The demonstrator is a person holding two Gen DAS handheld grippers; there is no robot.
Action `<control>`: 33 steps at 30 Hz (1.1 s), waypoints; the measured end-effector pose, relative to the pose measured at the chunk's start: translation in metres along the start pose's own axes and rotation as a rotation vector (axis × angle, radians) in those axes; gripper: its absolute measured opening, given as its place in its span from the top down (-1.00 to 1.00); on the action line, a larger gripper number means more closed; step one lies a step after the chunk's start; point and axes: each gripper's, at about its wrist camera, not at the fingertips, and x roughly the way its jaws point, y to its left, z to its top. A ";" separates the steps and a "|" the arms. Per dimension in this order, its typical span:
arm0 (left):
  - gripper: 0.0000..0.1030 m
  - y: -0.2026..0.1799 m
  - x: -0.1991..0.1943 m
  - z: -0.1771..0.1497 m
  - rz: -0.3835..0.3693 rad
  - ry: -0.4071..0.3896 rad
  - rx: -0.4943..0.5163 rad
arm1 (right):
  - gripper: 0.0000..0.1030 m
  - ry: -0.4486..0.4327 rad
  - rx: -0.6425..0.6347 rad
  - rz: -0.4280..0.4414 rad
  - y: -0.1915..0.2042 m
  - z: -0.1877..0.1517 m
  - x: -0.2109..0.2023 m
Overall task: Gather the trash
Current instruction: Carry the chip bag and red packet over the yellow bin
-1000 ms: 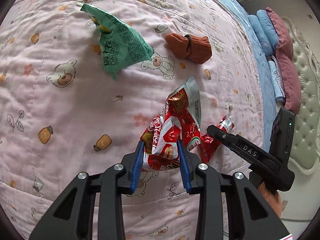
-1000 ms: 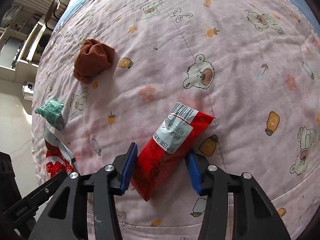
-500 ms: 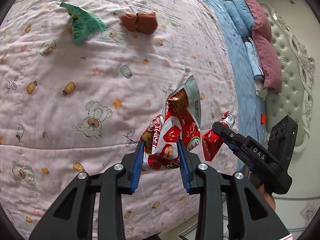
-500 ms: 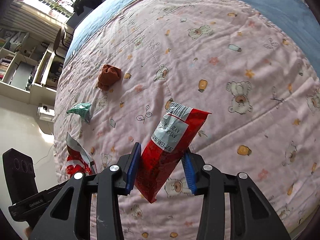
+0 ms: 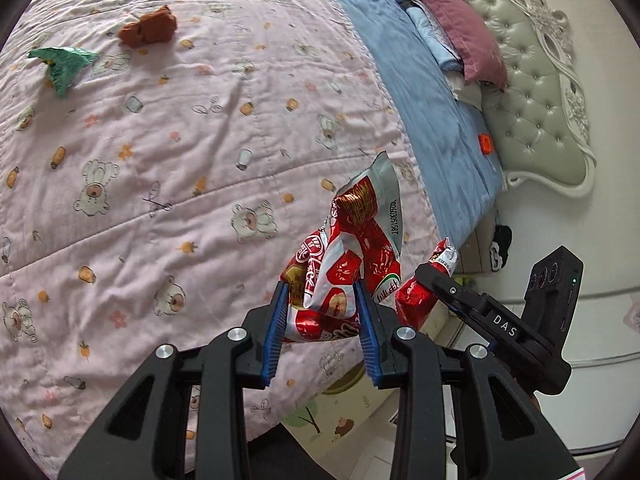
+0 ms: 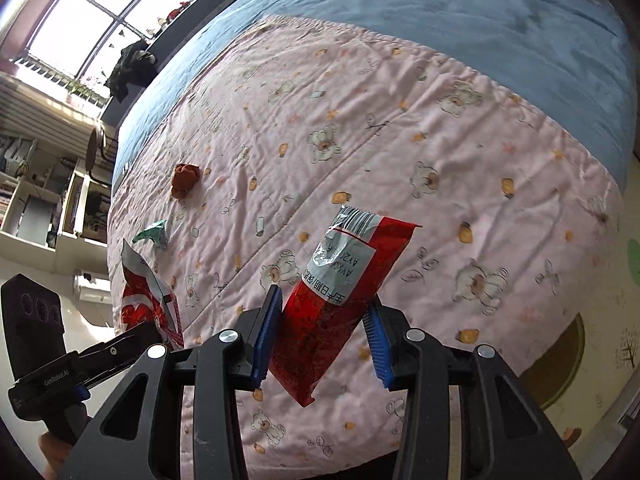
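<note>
My left gripper [image 5: 322, 304] is shut on a crumpled red-and-white snack wrapper [image 5: 352, 252], held in the air off the edge of the pink quilt [image 5: 168, 152]. The right gripper [image 6: 322, 320] is shut on a flat red packet with a white label [image 6: 340, 280], also lifted above the bed's edge. Each gripper shows in the other's view: the right gripper [image 5: 444, 280] with its red packet [image 5: 418, 300], the left gripper [image 6: 156, 328] with its wrapper [image 6: 144, 296]. A green wrapper [image 5: 62, 66] [image 6: 154, 234] still lies on the quilt far off.
A rust-brown sock bundle [image 5: 148, 30] [image 6: 185, 178] lies on the quilt near the green wrapper. Blue sheet [image 5: 432, 92], pillows [image 5: 460, 24] and a tufted headboard [image 5: 532, 92] stand at the right. A patterned floor mat [image 5: 336, 404] shows below the bed's edge.
Both grippers have risen and drawn back off the bed with their wrappers still held; the quilt, green wrapper and sock have shrunk into the distance. The floor now shows below.
</note>
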 end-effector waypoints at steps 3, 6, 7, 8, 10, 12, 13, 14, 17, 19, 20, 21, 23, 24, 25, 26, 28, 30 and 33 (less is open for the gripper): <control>0.34 -0.026 0.012 -0.012 -0.011 0.031 0.055 | 0.23 -0.023 0.049 -0.012 -0.025 -0.014 -0.020; 0.34 -0.053 0.027 -0.022 -0.026 0.063 0.098 | 0.23 -0.049 0.094 -0.020 -0.052 -0.024 -0.042; 0.34 -0.062 0.033 -0.026 -0.026 0.073 0.112 | 0.23 -0.060 0.108 -0.024 -0.061 -0.027 -0.050; 0.34 -0.072 0.039 -0.030 -0.027 0.083 0.129 | 0.23 -0.068 0.120 -0.027 -0.070 -0.029 -0.057; 0.34 -0.092 0.051 -0.038 -0.029 0.103 0.158 | 0.23 -0.082 0.145 -0.033 -0.091 -0.034 -0.071; 0.34 -0.112 0.064 -0.047 -0.029 0.123 0.181 | 0.23 -0.089 0.162 -0.041 -0.113 -0.038 -0.083; 0.34 -0.122 0.072 -0.052 -0.028 0.130 0.190 | 0.23 -0.090 0.170 -0.042 -0.124 -0.040 -0.090; 0.34 -0.132 0.079 -0.056 -0.027 0.138 0.198 | 0.23 -0.089 0.177 -0.043 -0.136 -0.041 -0.095; 0.34 -0.159 0.103 -0.072 -0.018 0.156 0.211 | 0.22 -0.082 0.190 -0.052 -0.172 -0.047 -0.112; 0.34 -0.175 0.123 -0.084 -0.003 0.170 0.215 | 0.22 -0.071 0.189 -0.062 -0.196 -0.050 -0.120; 0.34 -0.181 0.133 -0.090 0.002 0.180 0.213 | 0.22 -0.062 0.187 -0.071 -0.208 -0.053 -0.123; 0.34 -0.188 0.143 -0.096 0.007 0.189 0.211 | 0.22 -0.052 0.186 -0.078 -0.221 -0.056 -0.126; 0.34 -0.203 0.165 -0.111 0.015 0.218 0.220 | 0.22 -0.037 0.184 -0.097 -0.245 -0.062 -0.130; 0.34 -0.210 0.178 -0.119 0.024 0.234 0.229 | 0.22 -0.027 0.183 -0.107 -0.257 -0.065 -0.131; 0.34 -0.216 0.190 -0.126 0.029 0.252 0.238 | 0.22 -0.017 0.186 -0.112 -0.269 -0.069 -0.131; 0.34 -0.221 0.202 -0.134 0.040 0.269 0.247 | 0.22 -0.005 0.194 -0.117 -0.279 -0.074 -0.131; 0.34 -0.232 0.227 -0.149 0.064 0.303 0.269 | 0.21 0.019 0.211 -0.121 -0.301 -0.085 -0.129; 0.34 -0.240 0.249 -0.162 0.093 0.325 0.289 | 0.21 0.045 0.217 -0.128 -0.318 -0.095 -0.125; 0.34 -0.245 0.278 -0.178 0.121 0.355 0.295 | 0.21 0.091 0.221 -0.132 -0.338 -0.108 -0.112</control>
